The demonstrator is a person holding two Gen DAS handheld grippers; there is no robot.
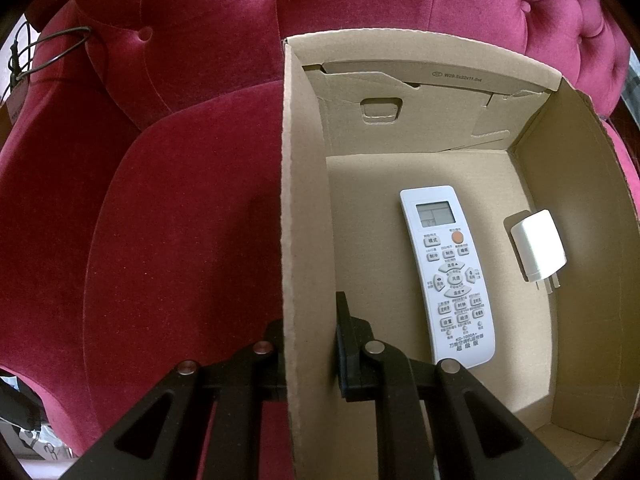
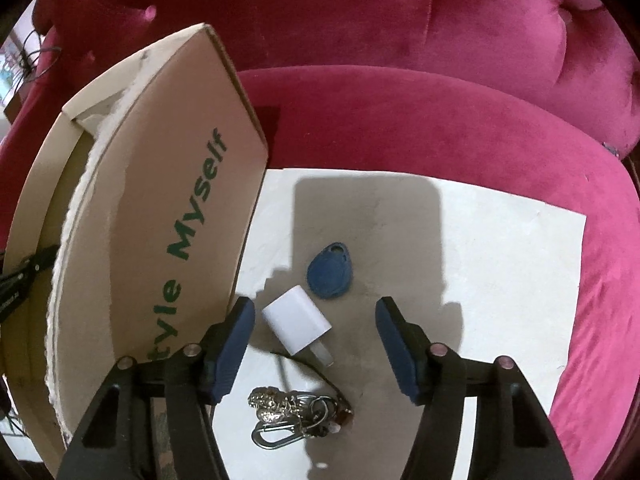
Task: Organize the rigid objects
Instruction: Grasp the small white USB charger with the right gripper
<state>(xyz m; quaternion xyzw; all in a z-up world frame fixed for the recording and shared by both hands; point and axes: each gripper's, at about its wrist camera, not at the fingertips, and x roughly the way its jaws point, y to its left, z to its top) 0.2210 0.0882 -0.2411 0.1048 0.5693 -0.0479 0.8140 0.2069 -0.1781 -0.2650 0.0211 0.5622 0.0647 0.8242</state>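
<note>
Red velvet sofa [image 1: 168,200] carrying a cardboard box [image 1: 304,200]; left tongs [image 1: 310,344] pinch its side wall. Inside lie a remote [image 1: 448,272] and charger [image 1: 538,246]. Right tongs [image 2: 316,320], spread, straddle a white plug [image 2: 296,322] on white paper [image 2: 500,260].

One cardboard box [image 1: 304,208] holds one remote control [image 1: 448,276] and one white charger [image 1: 538,246]. Outside lie another white charger [image 2: 296,324], one blue key fob [image 2: 331,271] and one keyring bunch [image 2: 292,416].
</note>
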